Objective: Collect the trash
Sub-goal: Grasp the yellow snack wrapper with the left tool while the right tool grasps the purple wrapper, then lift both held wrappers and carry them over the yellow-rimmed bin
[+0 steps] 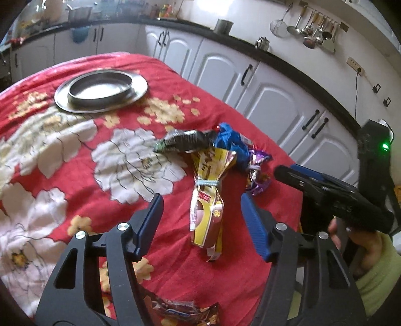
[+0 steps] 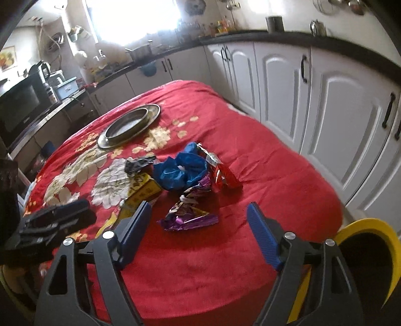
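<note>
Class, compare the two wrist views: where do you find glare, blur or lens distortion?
Right wrist view: the window is blown out white, and the cabinets bow with fisheye curvature. Left wrist view: even light, the countertop curves, the tablecloth is slightly motion-smeared at left.

Table under red floral cloth (image 2: 263, 175); steel plate (image 1: 100, 91); crumpled wrappers (image 2: 185, 175) heaped mid-table.

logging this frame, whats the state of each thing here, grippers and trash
left gripper: open, empty
right gripper: open, empty
long yellow snack packet: lying flat, tied with a band
crumpled purple foil wrapper: lying loose
blue plastic bag: bunched up
round steel tray: upright, empty
</note>
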Tool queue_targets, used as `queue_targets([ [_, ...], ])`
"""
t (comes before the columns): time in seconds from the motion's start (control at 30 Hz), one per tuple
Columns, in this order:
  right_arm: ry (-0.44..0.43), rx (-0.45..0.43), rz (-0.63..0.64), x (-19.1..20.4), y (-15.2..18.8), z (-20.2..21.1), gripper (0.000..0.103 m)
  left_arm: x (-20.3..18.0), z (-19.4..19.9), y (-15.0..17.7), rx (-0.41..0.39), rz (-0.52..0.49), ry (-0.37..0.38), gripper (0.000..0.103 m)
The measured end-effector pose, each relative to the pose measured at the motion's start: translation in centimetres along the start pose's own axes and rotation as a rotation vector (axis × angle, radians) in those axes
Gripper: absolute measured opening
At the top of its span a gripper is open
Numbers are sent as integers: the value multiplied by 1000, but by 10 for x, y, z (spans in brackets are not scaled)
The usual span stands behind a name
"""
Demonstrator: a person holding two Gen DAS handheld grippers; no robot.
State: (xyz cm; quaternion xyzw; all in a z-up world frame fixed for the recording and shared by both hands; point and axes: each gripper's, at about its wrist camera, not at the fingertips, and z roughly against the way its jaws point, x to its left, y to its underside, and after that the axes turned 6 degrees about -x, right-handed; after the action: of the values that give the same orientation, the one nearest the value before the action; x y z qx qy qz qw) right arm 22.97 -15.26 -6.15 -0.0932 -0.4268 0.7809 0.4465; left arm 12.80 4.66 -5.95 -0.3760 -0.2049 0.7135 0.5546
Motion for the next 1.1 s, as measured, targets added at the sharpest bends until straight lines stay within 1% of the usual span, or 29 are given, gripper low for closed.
queue_targets([
  [0.13, -21, 37, -30, -4, 1, -18, 73, -2, -8, 3, 24, -9, 3, 54],
  [0.3, -17, 87, -45, -7, 4, -38, 69, -3, -19, 6, 58, -8, 6, 53],
  [0.43, -14, 97, -44, -8, 8, -44, 68, -3, -27, 8, 80, -5, 4, 53],
  [0.53, -20, 102, -29, -6, 9, -43, 61, -5, -33, 10, 95, -9, -2, 53],
  [0.6, -38, 108, -34, -5, 10, -44, 54, -6, -37, 12, 103, -18, -11, 52],
  [0.7, -54, 115, -27, -3, 12, -42, 49, -6, -38, 13, 104, -30, -15, 52],
  [0.77, -59, 119, -22, -2, 14, -41, 46, -4, -39, 13, 106, -28, -18, 49],
  [0.87, -58, 120, -14, -1, 15, -37, 42, -3, -38, 14, 104, -36, -33, 41],
  [0.97, -54, 120, -1, 1, 16, -33, 38, -2, -38, 15, 104, -42, -40, 32],
  [1.0, -53, 118, 2, 2, 16, -31, 37, -3, -37, 15, 104, -44, -43, 26],
  [1.1, -54, 114, 4, 2, 18, -26, 34, -2, -36, 16, 103, -44, -40, 26],
])
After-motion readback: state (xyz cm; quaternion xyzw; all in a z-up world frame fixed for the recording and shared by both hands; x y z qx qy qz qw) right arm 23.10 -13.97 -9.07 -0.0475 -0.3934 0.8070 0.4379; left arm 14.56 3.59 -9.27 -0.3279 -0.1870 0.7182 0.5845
